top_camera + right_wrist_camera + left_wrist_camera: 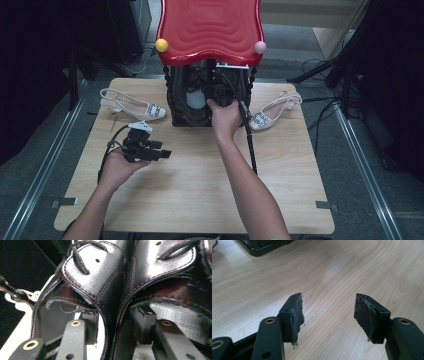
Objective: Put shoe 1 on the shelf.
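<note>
**Ana:** What are the right jaws doing?

**Me:** I'm looking along the right gripper (112, 327) and its jaws are standing spread, one dipping into each of two black leather shoes (100, 282). The inner walls of the two shoes, pressed side by side, are passing between the jaws. I can't tell whether the pads are pressing on that leather; there seems to be a gap at each pad.

**Ana:** And where are those shoes sitting?

**Me:** In the high view they're standing under the red top (210, 27) of a small rack (172, 95), at the far middle of the wooden table (200, 190). My right hand (224, 117) is reaching in there, with the gripper's cable trailing down toward me.

**Ana:** Left side?

**Me:** The left gripper (328, 315) is hovering over bare wood with its jaws wide apart and nothing between the worn pads. The dark base of the rack is just showing at the top edge of that view. From above, my left hand (117, 167) is holding the gripper near the left part of the table, well apart from the rack.

**Ana:** Anything else lying around?

**Me:** A pale slingback shoe (132, 105) with a jewelled buckle is lying left of the rack, and its mate (272, 112) is lying right of it. A yellow ball (161, 45) and a pink ball (260, 47) are capping the front corners of the red top.
</note>
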`<state>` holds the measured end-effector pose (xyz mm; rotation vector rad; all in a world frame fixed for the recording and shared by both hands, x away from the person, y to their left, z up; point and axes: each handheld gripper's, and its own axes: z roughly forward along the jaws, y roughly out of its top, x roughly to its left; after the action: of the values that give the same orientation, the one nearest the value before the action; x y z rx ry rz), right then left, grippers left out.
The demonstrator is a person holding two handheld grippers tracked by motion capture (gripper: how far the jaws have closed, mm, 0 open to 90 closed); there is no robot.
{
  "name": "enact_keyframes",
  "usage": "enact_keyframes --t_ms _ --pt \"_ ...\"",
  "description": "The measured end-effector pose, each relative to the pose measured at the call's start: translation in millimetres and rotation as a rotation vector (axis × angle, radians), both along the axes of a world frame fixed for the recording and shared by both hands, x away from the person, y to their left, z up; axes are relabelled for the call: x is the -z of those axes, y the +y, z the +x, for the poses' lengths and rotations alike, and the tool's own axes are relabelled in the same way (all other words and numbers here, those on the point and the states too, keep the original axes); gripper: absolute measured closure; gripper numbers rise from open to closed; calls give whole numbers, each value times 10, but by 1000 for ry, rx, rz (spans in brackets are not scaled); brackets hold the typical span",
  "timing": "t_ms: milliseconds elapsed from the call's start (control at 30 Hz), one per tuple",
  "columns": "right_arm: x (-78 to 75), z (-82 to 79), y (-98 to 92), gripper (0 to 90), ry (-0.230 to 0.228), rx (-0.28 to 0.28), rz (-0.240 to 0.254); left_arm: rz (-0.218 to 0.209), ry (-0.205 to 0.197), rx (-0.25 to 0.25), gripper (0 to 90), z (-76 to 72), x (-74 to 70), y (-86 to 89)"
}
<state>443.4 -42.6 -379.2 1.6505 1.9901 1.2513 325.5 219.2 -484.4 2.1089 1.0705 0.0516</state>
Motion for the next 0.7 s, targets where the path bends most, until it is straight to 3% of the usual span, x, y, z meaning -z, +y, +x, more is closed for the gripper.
enact_keyframes --t_ms 300,400,600,700 --pt "-46 -135 -121 596 -33 -63 31 -9 -7 -11 399 -3 -34 10" --pt "-58 -195 -176 591 -49 -93 18 -11 -12 -12 402 2 -64 8" --pt "-103 -324 -289 579 -56 -153 14 -21 -30 3 409 17 -167 -12" --pt "-120 -376 -370 555 -54 -205 48 -14 -43 14 440 40 -262 -35"
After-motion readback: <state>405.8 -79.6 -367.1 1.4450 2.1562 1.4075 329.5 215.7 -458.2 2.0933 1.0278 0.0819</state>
